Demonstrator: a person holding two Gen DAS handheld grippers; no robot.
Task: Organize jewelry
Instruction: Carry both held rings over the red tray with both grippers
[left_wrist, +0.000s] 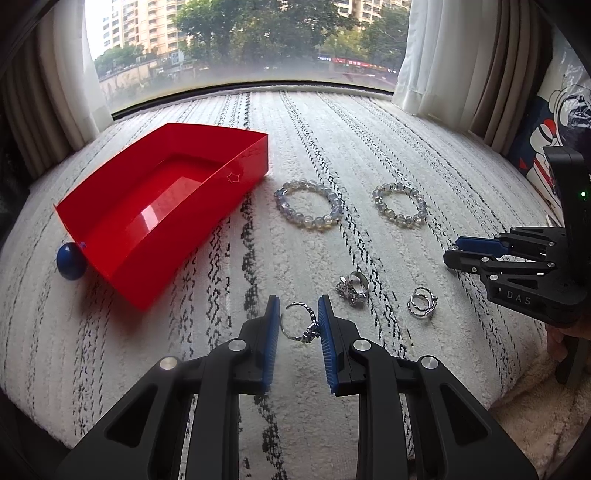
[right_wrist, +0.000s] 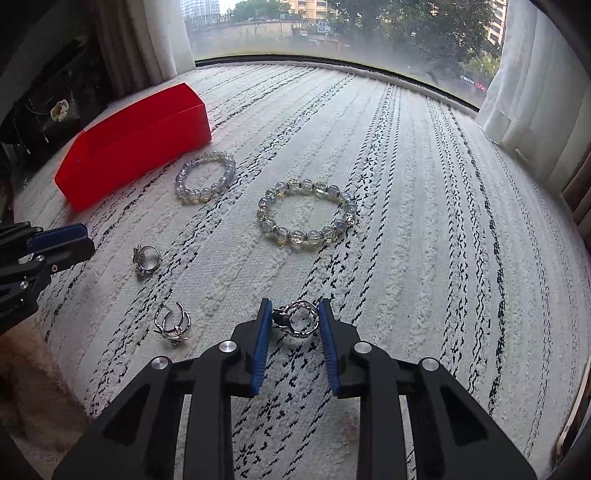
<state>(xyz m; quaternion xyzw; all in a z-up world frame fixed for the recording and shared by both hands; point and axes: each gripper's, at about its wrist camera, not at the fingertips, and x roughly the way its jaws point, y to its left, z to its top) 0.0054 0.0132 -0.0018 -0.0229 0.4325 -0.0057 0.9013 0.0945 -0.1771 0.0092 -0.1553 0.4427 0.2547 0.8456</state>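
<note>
My left gripper (left_wrist: 299, 301) is shut on a silver ring (left_wrist: 300, 322) held between its blue pads, low over the white striped rug. My right gripper (right_wrist: 295, 303) is shut on another silver ring (right_wrist: 300, 318), with both pads touching its band. Two more rings lie loose on the rug, one ornate (left_wrist: 352, 288) (right_wrist: 146, 258) and one a crossed band (left_wrist: 423, 302) (right_wrist: 171, 323). Beyond them lie two pale bead bracelets (left_wrist: 284, 205) (left_wrist: 376, 195), which the right wrist view shows too (right_wrist: 181, 181) (right_wrist: 297, 235). An open red box (left_wrist: 159, 206) (right_wrist: 136, 147) stands at the far left.
A blue ball (left_wrist: 70, 260) rests against the red box's near corner. Curtains hang on both sides of the window behind the rug. A printed cushion (left_wrist: 546, 147) leans at the right and a black bag (right_wrist: 48, 118) sits at the left. A beige blanket borders the rug's near edge.
</note>
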